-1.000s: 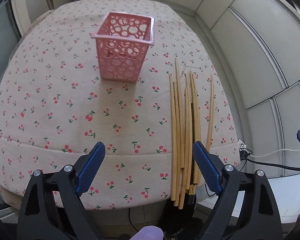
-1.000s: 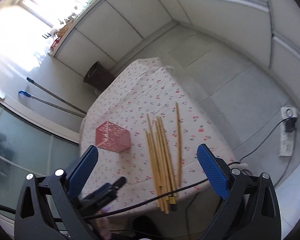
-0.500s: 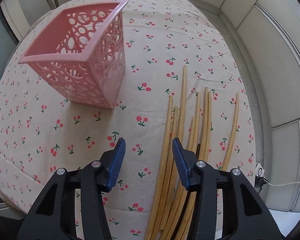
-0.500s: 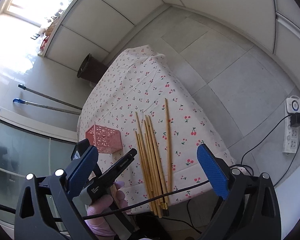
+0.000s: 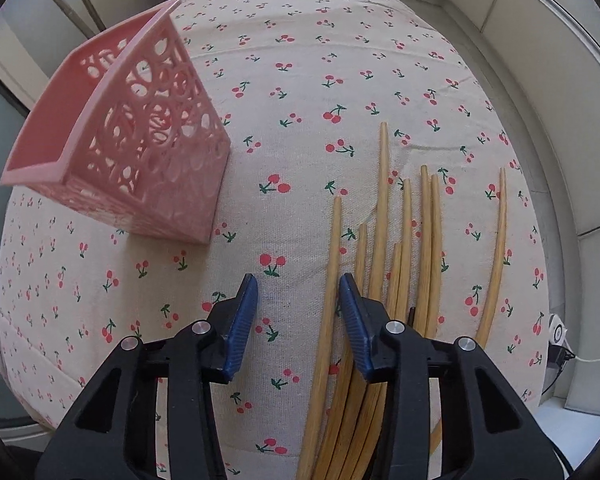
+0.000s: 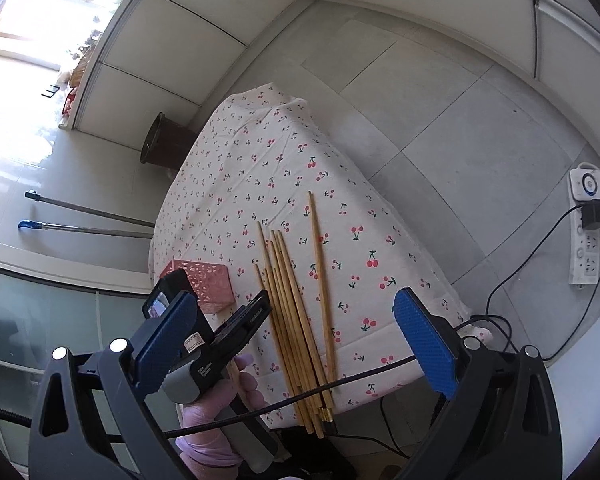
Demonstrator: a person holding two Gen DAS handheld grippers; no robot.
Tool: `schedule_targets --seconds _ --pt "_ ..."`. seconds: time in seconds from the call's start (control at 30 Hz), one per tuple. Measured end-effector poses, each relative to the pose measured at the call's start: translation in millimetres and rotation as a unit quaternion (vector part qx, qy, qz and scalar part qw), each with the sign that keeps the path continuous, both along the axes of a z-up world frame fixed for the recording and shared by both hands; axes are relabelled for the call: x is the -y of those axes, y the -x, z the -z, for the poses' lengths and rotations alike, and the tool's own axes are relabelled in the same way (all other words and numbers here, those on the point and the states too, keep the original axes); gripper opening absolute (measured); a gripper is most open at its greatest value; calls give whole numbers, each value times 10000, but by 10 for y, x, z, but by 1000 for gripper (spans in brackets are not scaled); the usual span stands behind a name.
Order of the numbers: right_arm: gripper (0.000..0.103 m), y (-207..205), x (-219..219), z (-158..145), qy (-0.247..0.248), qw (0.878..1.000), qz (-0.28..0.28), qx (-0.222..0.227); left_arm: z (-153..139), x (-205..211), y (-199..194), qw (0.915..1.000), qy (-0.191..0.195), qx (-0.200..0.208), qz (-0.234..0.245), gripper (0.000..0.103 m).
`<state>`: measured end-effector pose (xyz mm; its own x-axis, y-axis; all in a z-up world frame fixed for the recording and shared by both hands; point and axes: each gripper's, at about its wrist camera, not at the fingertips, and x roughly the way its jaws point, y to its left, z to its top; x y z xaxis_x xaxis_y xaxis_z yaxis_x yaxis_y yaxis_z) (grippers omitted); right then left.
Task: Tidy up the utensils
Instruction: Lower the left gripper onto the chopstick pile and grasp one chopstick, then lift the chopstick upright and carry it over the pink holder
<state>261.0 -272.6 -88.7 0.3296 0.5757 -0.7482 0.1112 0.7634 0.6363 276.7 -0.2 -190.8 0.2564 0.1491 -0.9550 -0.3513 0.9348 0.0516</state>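
Left wrist view. The left tongs (image 5: 299, 296) point steeply down at the surface (image 5: 300, 80), which is draped in a cherry-print cloth. Their blue pads (image 5: 240, 320) have just been closing and now stand at a narrow gap; the leftmost chopstick (image 5: 328, 280) lies between them, just beside the right-hand pad, and contact cannot be confirmed. The remaining chopsticks (image 5: 424, 248) lie side by side to the right, thin ends pointing away from the camera, one stick set apart at the far right. A pink perforated basket (image 5: 140, 152) stands upright to the left of the sticks, clear of them.

Right wrist view. The right tongs (image 6: 296, 336) hang above the near edge of the surface, spread wide, with nothing between the pads. Below them the bundle of chopsticks runs to the near edge, thick ends overhanging it. A gloved hand (image 6: 216, 420) holds the left tongs at the bundle's left side, the basket behind them. A power strip (image 6: 586, 220) lies on the floor at right.
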Motion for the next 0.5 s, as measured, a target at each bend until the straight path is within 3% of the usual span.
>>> schedule_targets --seconds 0.07,0.1,0.23,0.37,0.47,0.5 --pt "96 -33 1 70 30 10000 29 -62 11 44 -46 9997 -108 67 228 10" --pt "96 -48 2 117 42 9999 43 -93 22 52 -52 9995 -110 90 284 5" --pt "96 -180 -69 322 186 9996 94 -210 -8 29 83 9967 -32 603 539 5" --pt "96 -361 -293 431 485 9988 35 -99 -294 10 423 9873 -265 1196 1009 5" --pt "89 -521 -537 508 884 9960 -103 -17 -517 -14 731 9784 -237 1496 1404 5" --pt "83 -576 -607 546 980 9950 -157 -53 -613 -41 843 9743 -210 1619 1554 5"
